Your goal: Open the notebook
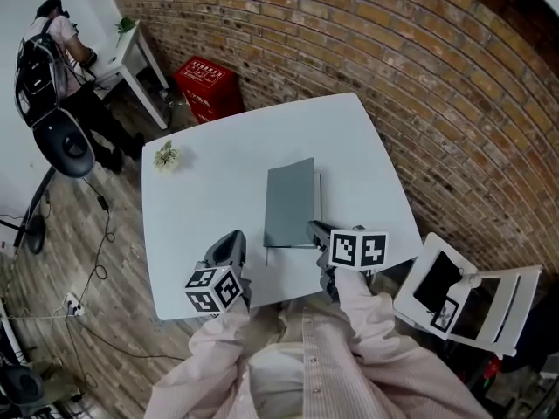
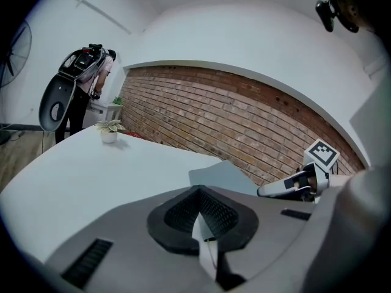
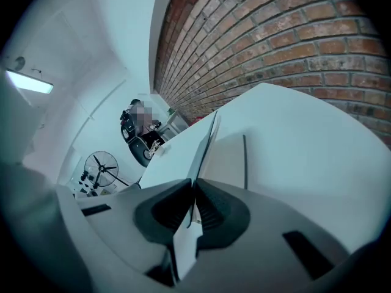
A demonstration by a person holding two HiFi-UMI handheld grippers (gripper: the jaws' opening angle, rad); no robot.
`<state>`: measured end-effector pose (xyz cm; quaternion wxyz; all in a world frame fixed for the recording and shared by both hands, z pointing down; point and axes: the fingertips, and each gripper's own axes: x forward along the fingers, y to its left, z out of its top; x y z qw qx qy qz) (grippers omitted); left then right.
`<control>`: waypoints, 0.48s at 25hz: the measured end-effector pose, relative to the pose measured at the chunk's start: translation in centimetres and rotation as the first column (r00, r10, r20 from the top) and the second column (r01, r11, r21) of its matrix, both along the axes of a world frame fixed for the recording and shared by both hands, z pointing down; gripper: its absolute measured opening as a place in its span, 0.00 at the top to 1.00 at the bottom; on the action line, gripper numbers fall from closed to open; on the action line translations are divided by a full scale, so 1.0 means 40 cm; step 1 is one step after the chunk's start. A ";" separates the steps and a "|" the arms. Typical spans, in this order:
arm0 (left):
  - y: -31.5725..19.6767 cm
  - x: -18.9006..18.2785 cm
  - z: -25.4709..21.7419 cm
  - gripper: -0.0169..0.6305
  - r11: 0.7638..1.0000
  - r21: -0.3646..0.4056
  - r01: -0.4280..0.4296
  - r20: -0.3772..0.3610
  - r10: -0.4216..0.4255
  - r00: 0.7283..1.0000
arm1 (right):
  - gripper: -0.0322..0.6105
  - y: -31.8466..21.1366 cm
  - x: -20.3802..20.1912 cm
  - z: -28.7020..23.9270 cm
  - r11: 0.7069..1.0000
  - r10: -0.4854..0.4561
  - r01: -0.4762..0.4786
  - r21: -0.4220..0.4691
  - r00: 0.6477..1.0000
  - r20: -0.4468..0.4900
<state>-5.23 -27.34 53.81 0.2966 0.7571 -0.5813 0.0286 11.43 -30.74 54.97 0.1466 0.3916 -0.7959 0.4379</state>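
Only the right gripper view shows jaws pinching the notebook cover (image 3: 180,154).

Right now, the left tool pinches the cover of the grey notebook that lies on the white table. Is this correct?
Not quite: it is the right tool, not the left, that pinches the cover of the grey notebook on the white table. The right gripper view shows its jaws closed on the cover's edge; the left tool holds nothing.

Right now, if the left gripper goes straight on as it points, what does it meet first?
Probably the bare table just ahead; the notebook, cover raised, sits slightly right of that line, but depth is unclear.
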 end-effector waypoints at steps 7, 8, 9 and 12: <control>0.010 -0.080 -0.026 0.99 1.000 0.031 0.002 -0.018 -0.001 1.000 | 0.90 0.006 -0.050 -0.052 0.999 0.005 -0.004 0.042 1.000 -0.020; 0.013 -0.091 -0.030 0.99 0.999 0.039 -0.013 -0.020 0.014 1.000 | 0.90 0.009 -0.060 -0.059 0.999 0.012 -0.011 0.047 1.000 -0.021; 0.014 -0.102 -0.035 0.99 0.998 0.048 -0.029 -0.022 0.030 0.999 | 0.90 0.010 -0.068 -0.065 0.998 0.020 -0.018 0.054 0.999 -0.027; 0.014 -0.139 -0.053 0.99 0.995 0.070 -0.072 -0.025 0.074 0.997 | 0.90 0.009 -0.093 -0.083 0.996 0.045 -0.040 0.079 0.997 -0.064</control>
